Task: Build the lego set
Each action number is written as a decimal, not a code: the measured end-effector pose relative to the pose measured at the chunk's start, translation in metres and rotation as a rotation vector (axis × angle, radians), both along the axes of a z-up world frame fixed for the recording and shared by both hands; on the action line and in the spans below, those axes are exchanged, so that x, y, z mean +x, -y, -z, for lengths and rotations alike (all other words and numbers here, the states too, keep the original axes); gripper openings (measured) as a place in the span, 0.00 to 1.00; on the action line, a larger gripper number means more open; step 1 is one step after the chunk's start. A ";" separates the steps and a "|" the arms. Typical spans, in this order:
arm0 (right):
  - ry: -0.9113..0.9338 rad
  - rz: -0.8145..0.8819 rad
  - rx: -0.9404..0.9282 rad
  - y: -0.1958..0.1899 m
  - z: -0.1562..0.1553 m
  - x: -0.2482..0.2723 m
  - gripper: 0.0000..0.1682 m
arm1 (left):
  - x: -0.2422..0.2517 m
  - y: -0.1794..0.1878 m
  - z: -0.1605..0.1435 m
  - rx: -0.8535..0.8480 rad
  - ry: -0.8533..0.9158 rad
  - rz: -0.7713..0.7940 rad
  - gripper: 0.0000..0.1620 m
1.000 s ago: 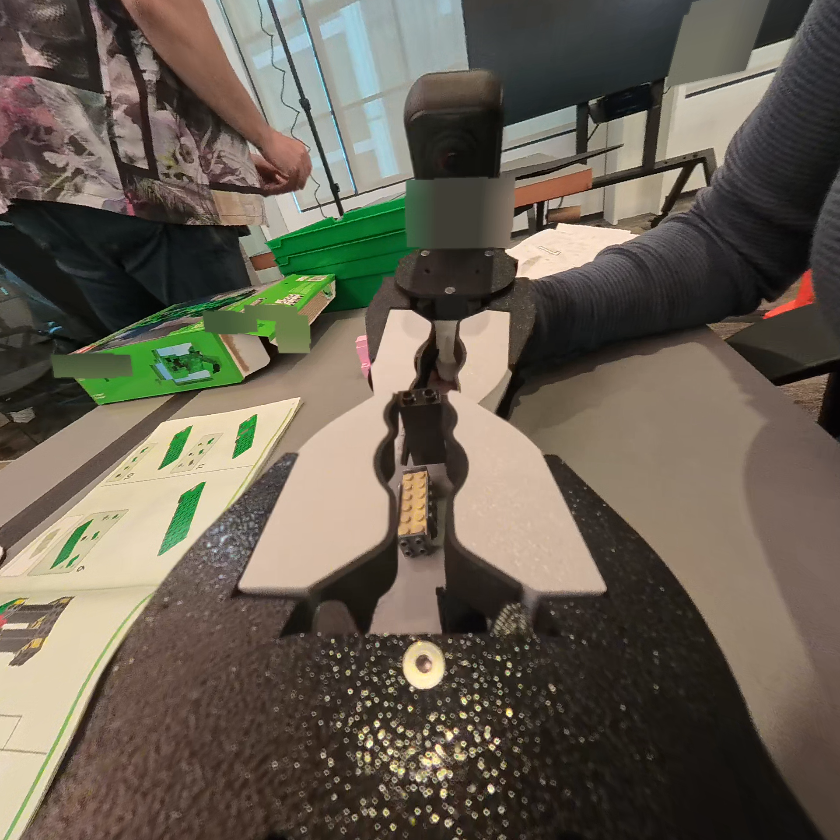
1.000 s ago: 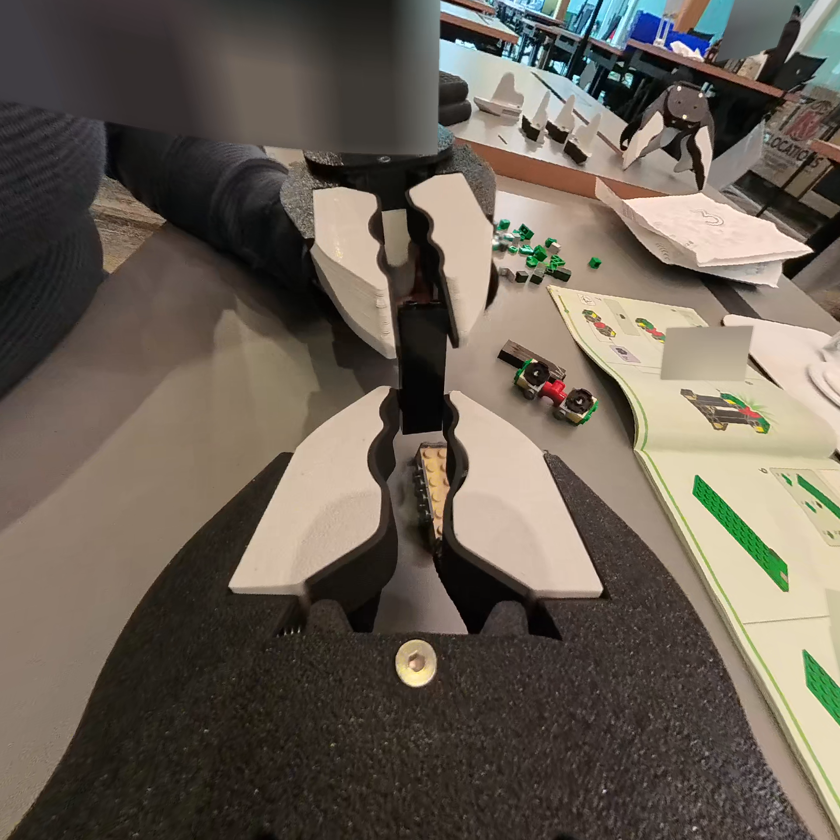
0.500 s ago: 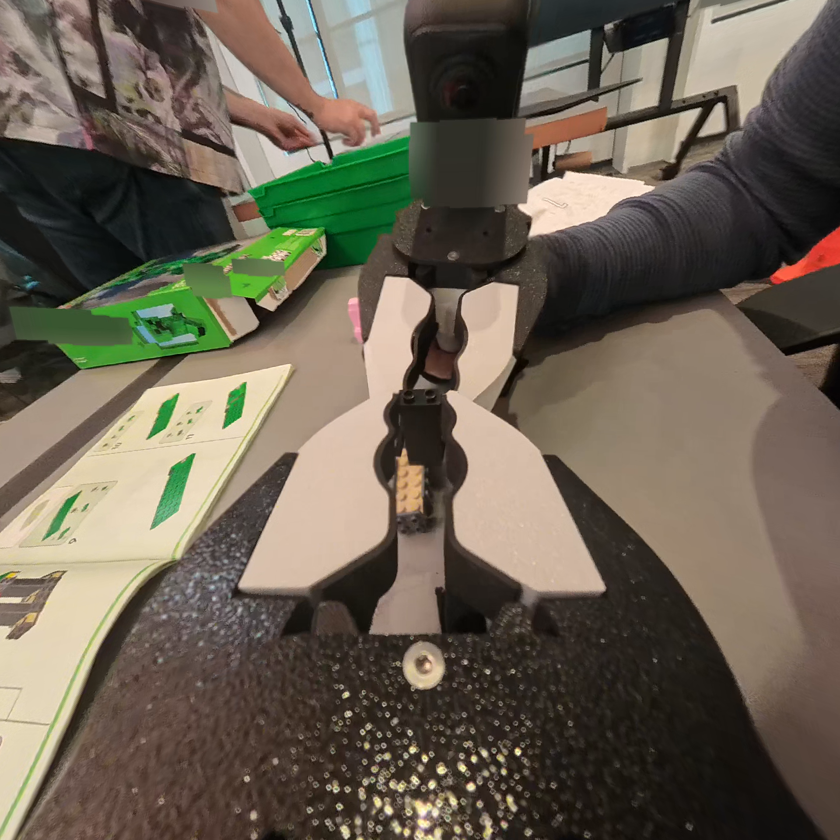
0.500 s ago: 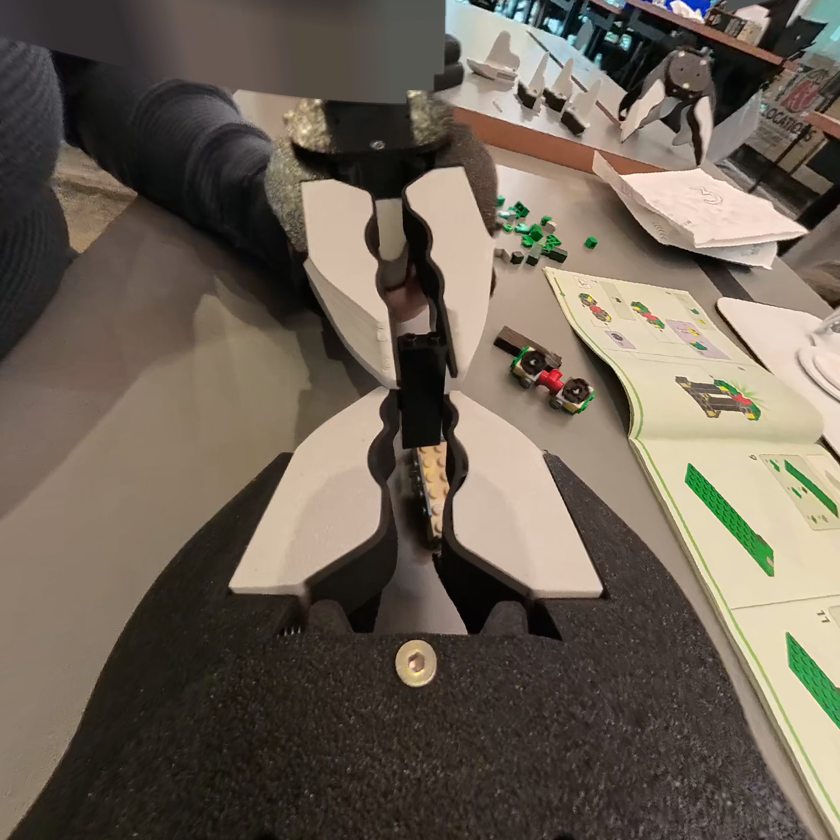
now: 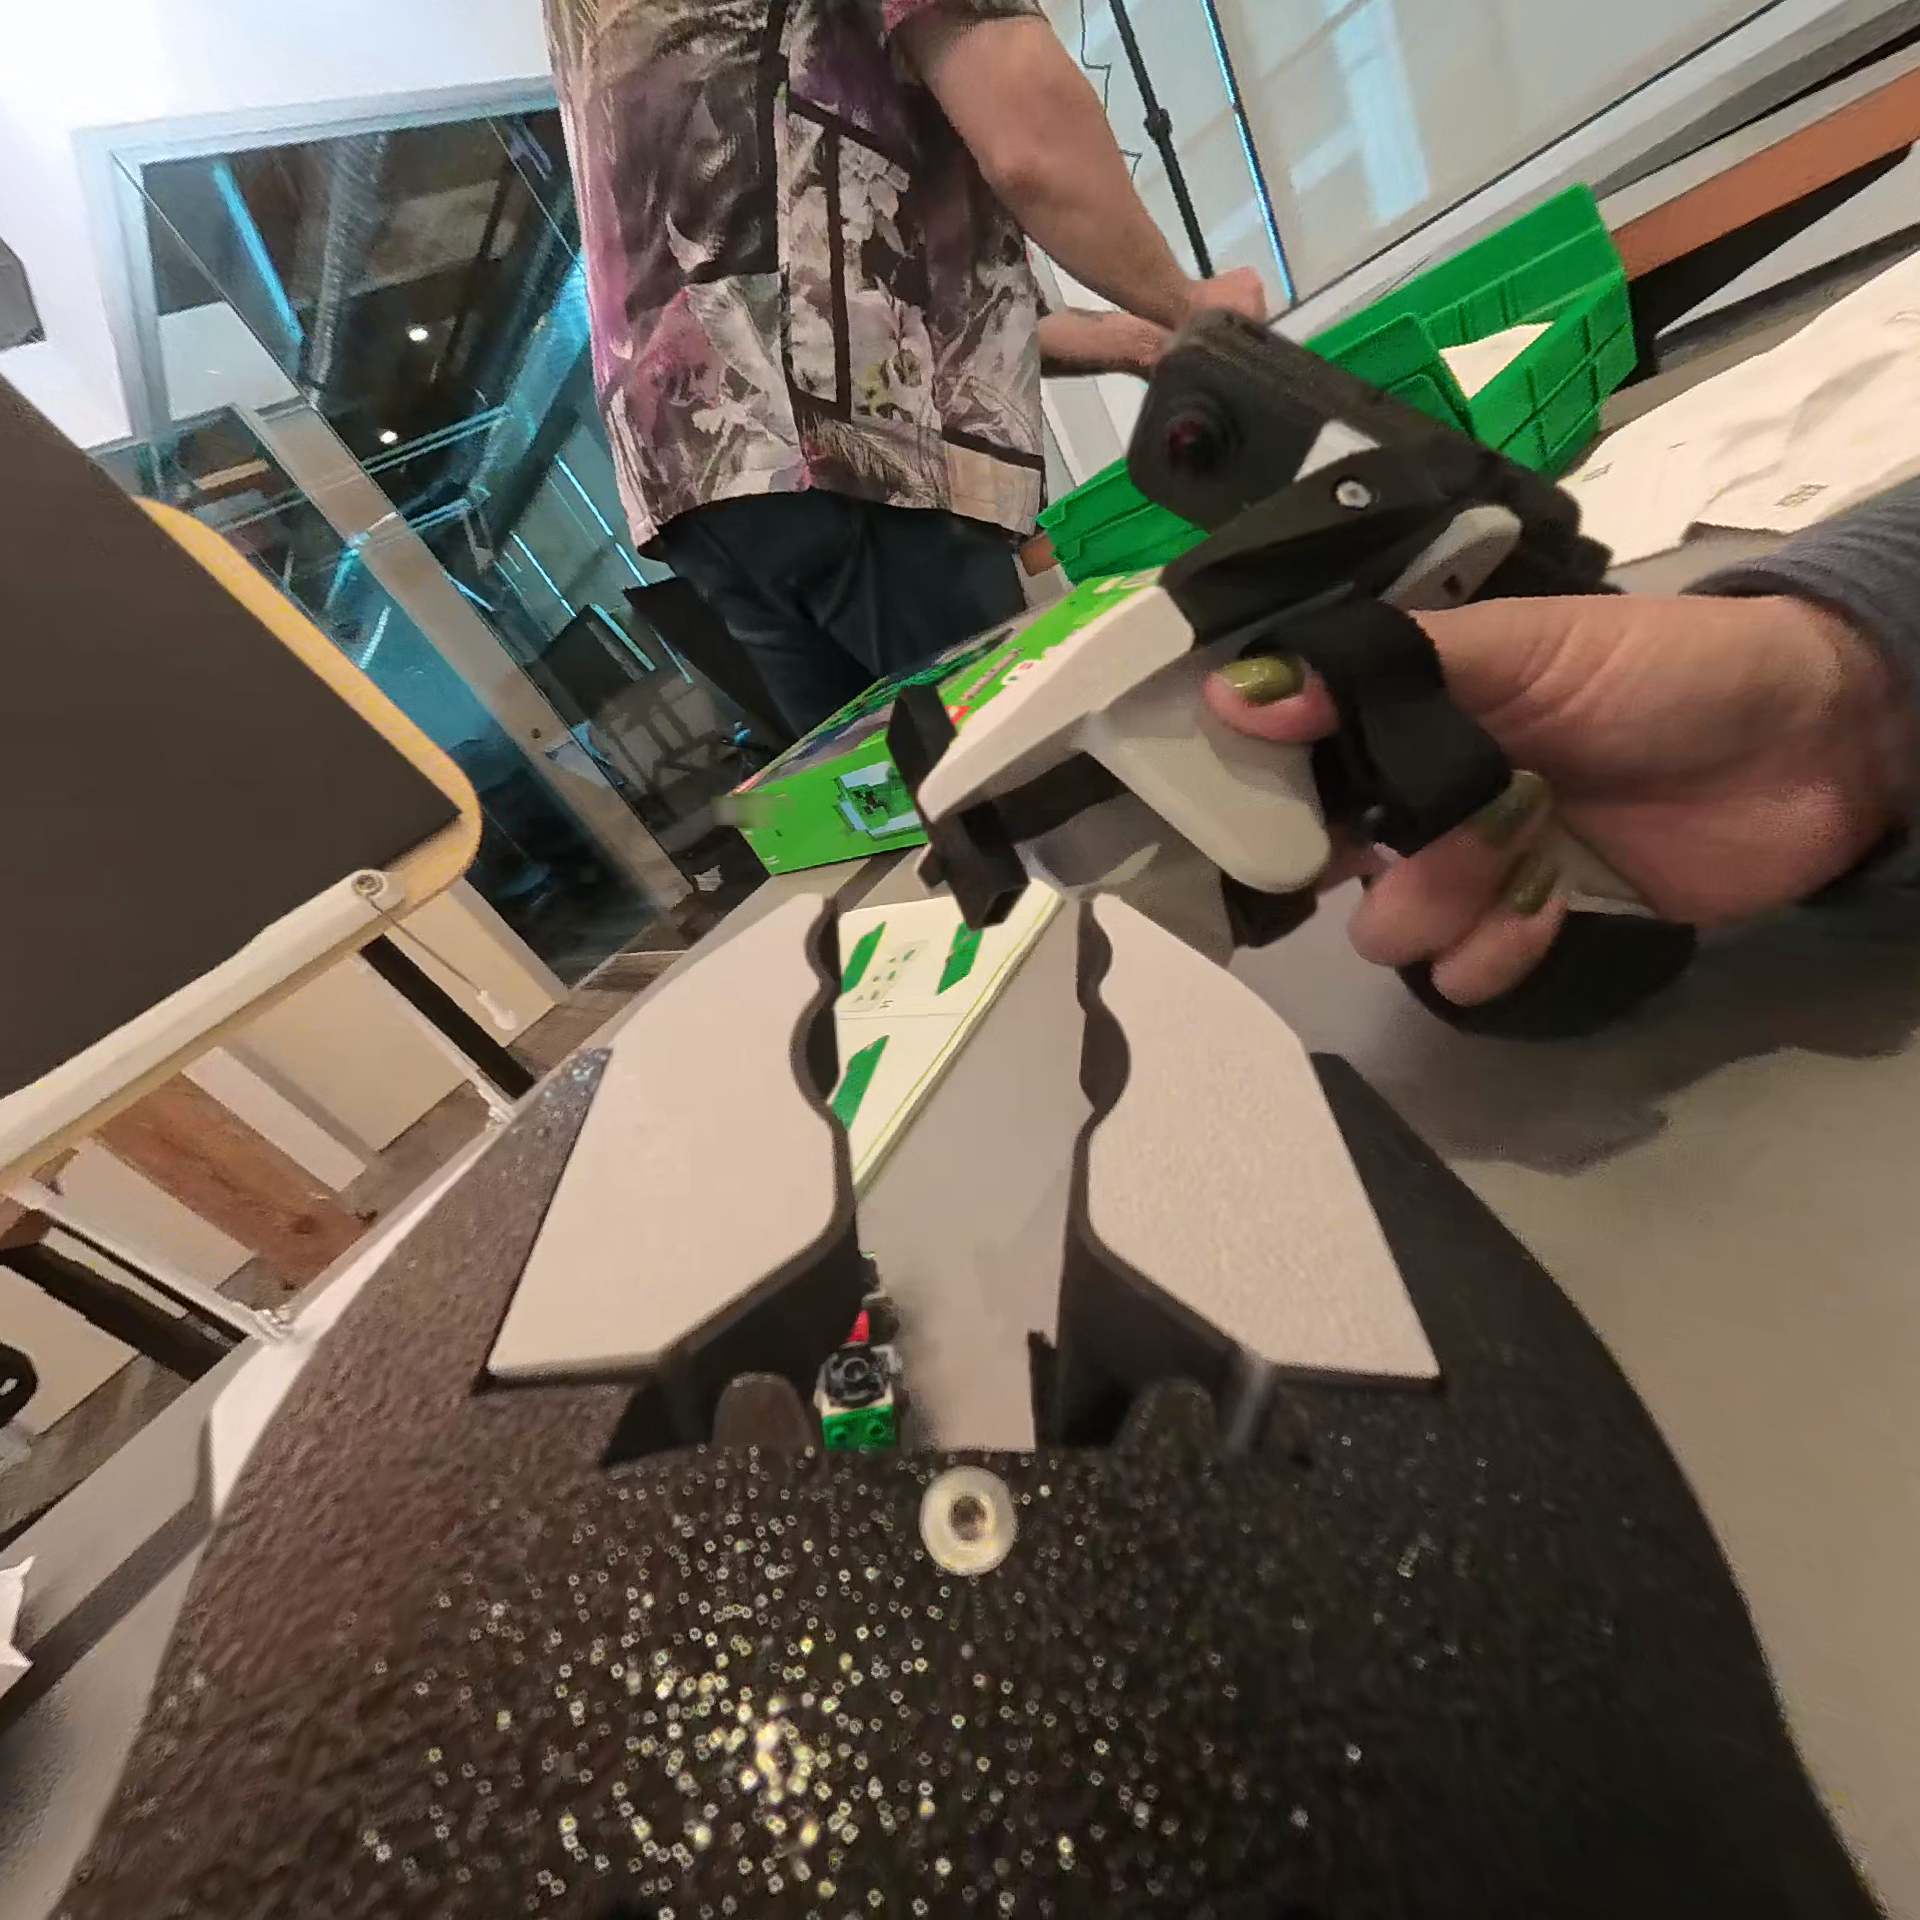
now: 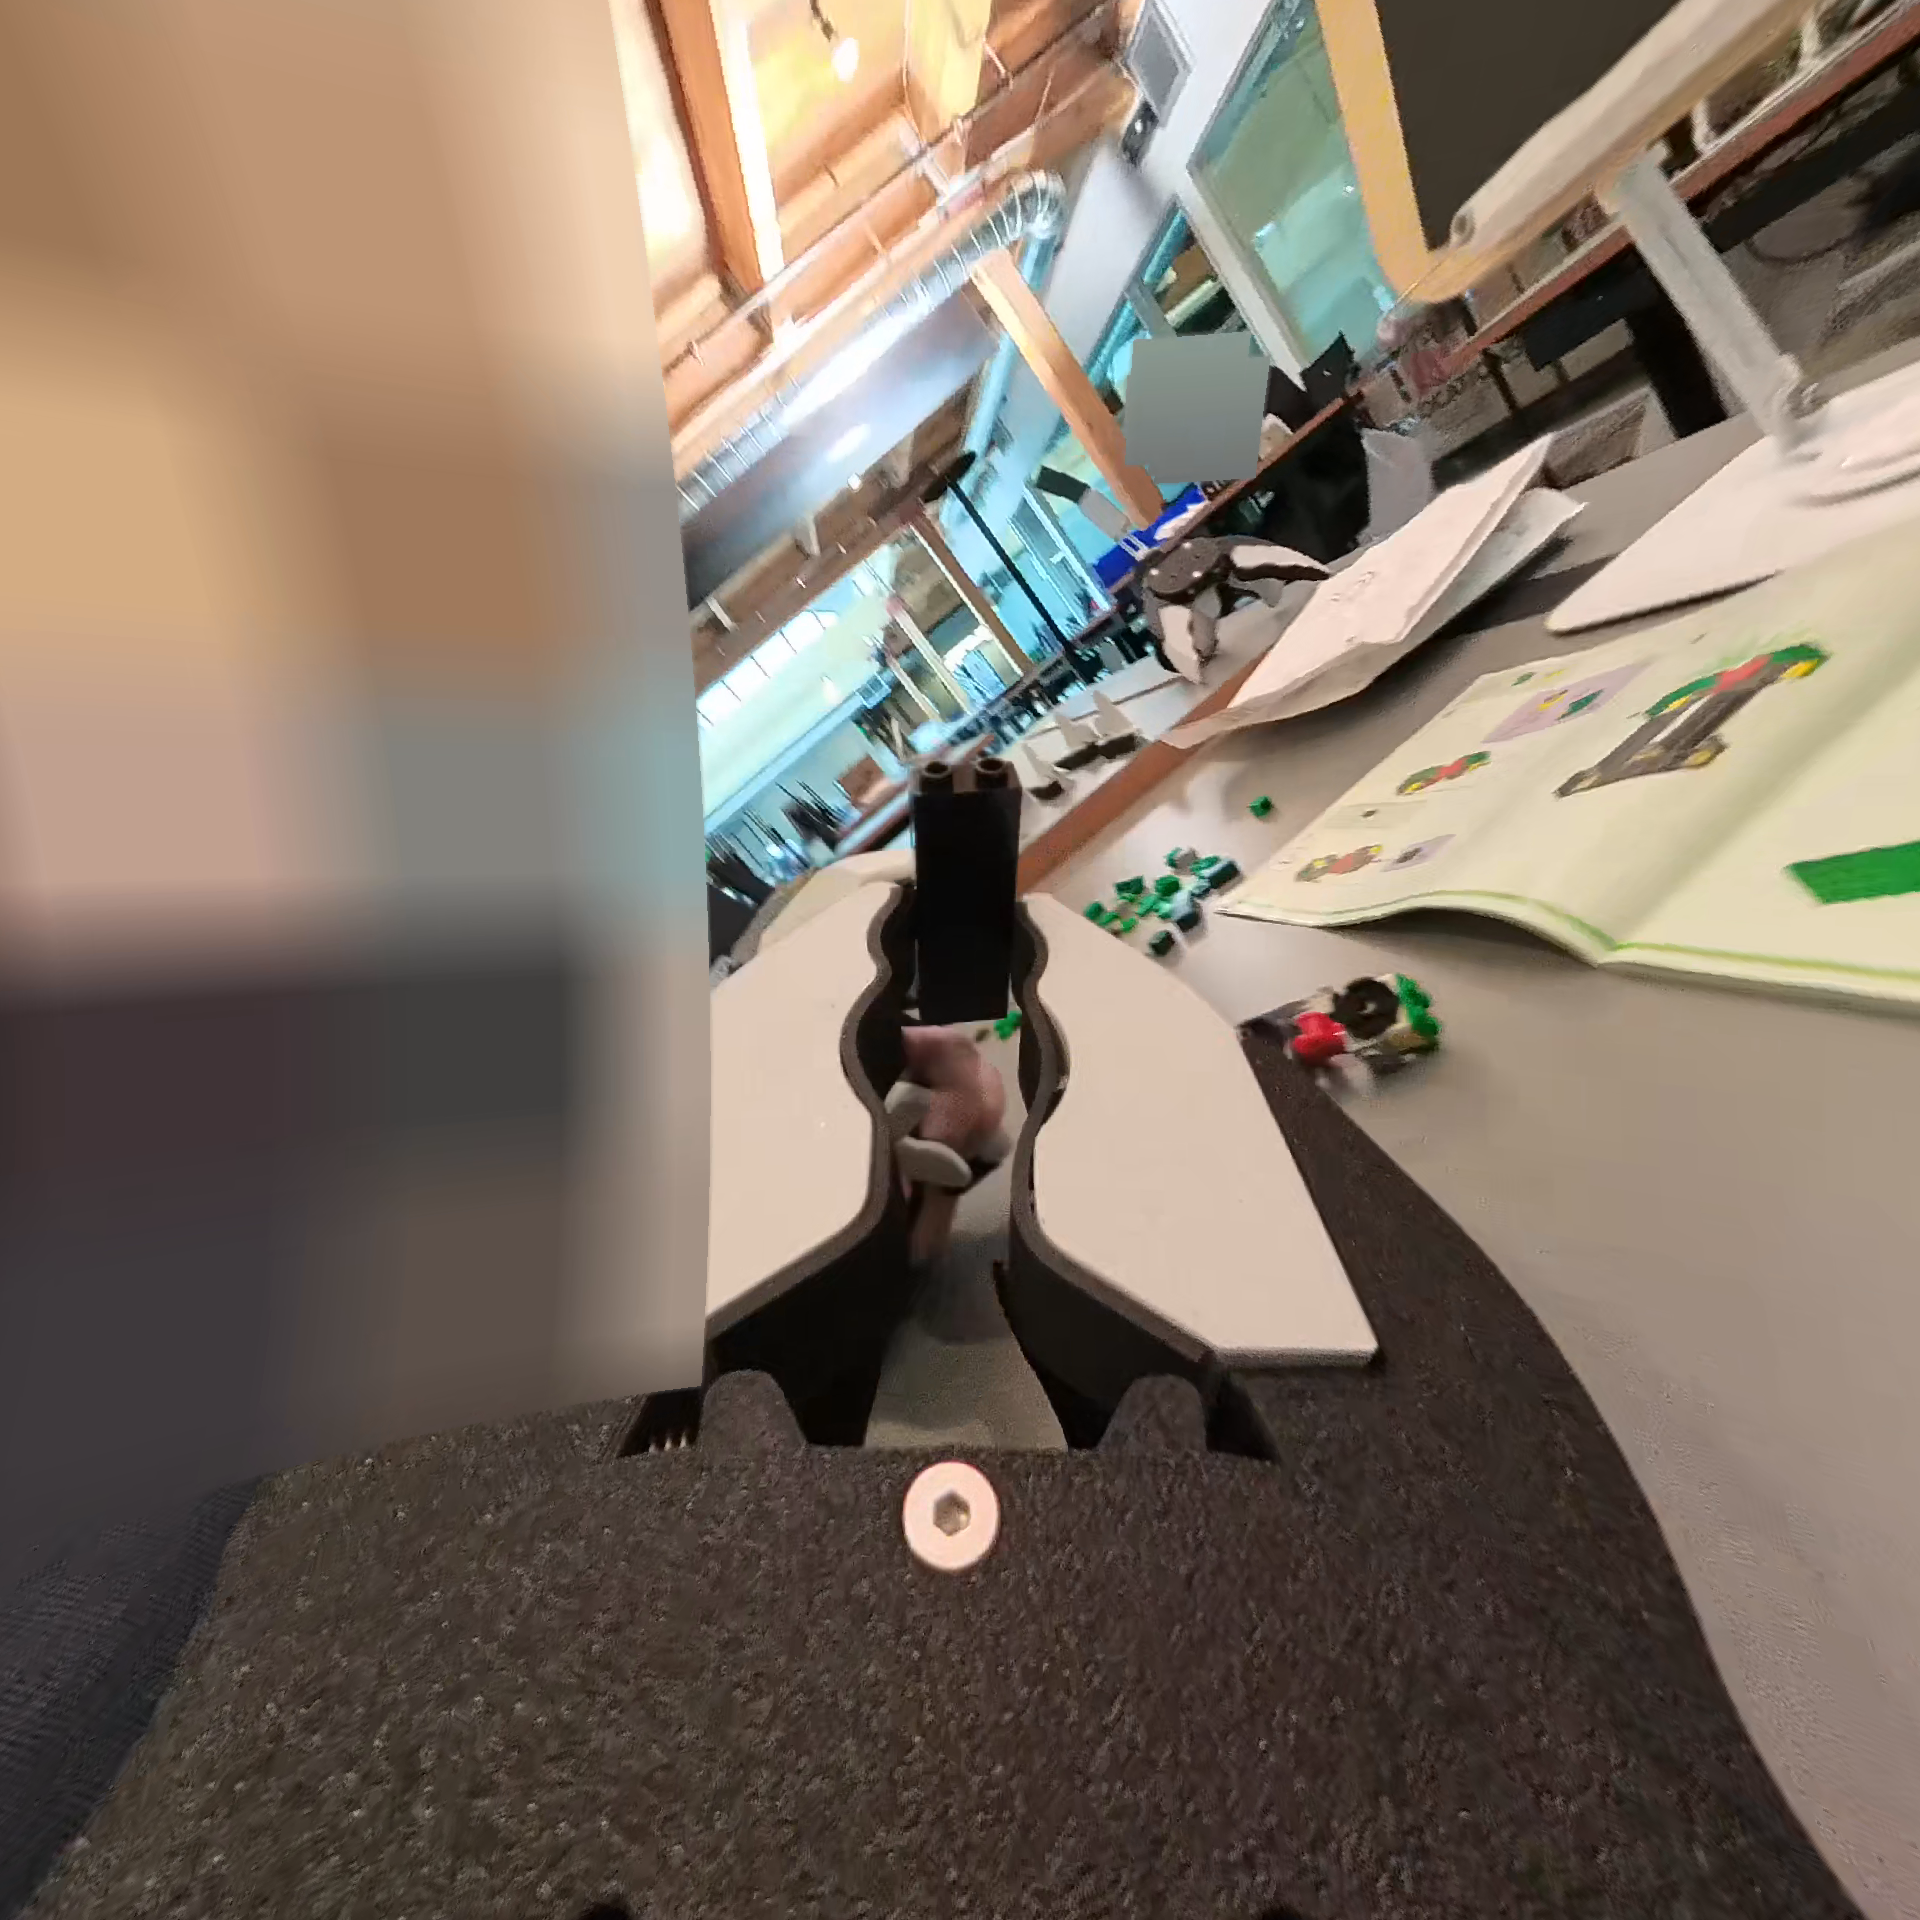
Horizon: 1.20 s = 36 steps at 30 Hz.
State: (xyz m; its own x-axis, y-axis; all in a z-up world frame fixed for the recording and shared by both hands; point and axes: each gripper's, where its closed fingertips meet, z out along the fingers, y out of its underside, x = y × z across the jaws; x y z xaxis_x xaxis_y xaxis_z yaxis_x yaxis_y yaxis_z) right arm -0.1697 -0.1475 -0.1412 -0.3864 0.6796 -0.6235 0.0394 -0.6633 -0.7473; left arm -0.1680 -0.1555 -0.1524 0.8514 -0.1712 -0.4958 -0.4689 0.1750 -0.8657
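Now, right gripper: raised over the table and tilted; its fingers are clamped on a black brick.
Right gripper, seen from the left wrist view: held side-on by a hand wrapped round the pistol handle, sleeve dark; its grey fingers point left and slightly down.
Black brick: tall and narrow, two studs on the top end; it stands upright between the right fingertips, its upper half sticking out past them. From the left wrist view it crosses the fingertips at a slant, both ends free.
Left gripper: tilted, low over the table near its edge; fingers spread apart, gripping nothing.
Small car: a green, white and black build with a red part and black wheels, lying on the table right of the right gripper. In the left wrist view a piece of it shows low between the left fingers, on the table.
Loose bricks: green and dark pieces scattered beyond the car.
Booklet: open on the table, right of the loose bricks.
Box: green, behind the right gripper's tips.
Bins: green, stacked farther back.
Bystander: stands at the table's far side in a patterned shirt.
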 end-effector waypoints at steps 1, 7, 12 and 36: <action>-0.005 -0.005 -0.036 0.002 0.000 0.000 0.10 | -0.001 0.001 -0.001 0.008 -0.001 -0.004 0.25; -0.035 -0.056 -0.152 0.012 0.001 -0.001 0.11 | 0.002 0.007 -0.004 0.048 -0.020 0.032 0.17; -0.044 -0.073 -0.190 0.011 0.002 -0.001 0.11 | 0.003 0.005 0.000 0.064 -0.109 -0.001 0.13; -0.042 0.136 0.399 -0.008 0.000 0.008 0.22 | -0.020 -0.002 0.014 -0.116 0.050 -0.019 0.05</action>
State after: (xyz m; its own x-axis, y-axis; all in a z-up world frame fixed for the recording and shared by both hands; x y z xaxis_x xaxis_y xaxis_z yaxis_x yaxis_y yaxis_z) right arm -0.1612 -0.1392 -0.1415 -0.2958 0.9112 -0.2868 -0.0644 -0.3185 -0.9457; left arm -0.1879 -0.1534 -0.1667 0.8783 -0.2087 -0.4302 -0.4266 0.0642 -0.9021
